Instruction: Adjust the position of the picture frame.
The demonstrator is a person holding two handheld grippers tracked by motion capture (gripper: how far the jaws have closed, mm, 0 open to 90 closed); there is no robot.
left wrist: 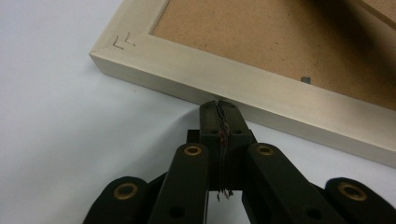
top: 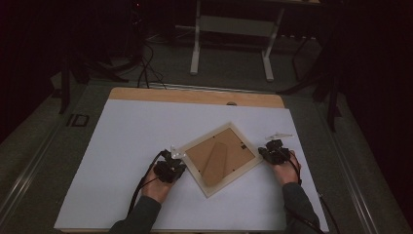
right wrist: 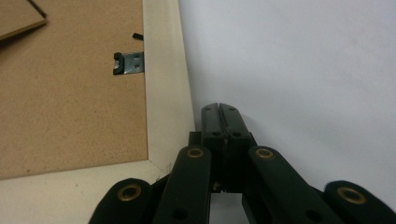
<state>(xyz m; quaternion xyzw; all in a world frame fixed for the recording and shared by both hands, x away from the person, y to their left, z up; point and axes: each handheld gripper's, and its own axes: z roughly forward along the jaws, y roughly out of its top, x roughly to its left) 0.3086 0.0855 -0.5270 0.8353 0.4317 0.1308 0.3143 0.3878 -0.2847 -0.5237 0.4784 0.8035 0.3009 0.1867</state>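
Two closed, empty tongs, left [top: 176,157] and right [top: 269,152], flank one face-down picture frame [top: 221,158].

Black grippers [top: 170,167] with brass-ringed pivots and trailing black cables; sleeves apparently dark grey.

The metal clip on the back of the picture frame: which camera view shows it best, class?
The right gripper view: the clip sits close and sharp on the frame. The left gripper view catches a small dark bit; the high view shows specks.

Left gripper [left wrist: 219,103] jaws pressed together, tips at pale wooden picture frame [left wrist: 243,86] edge, brown backing board [left wrist: 261,37], white tabletop [left wrist: 56,140]
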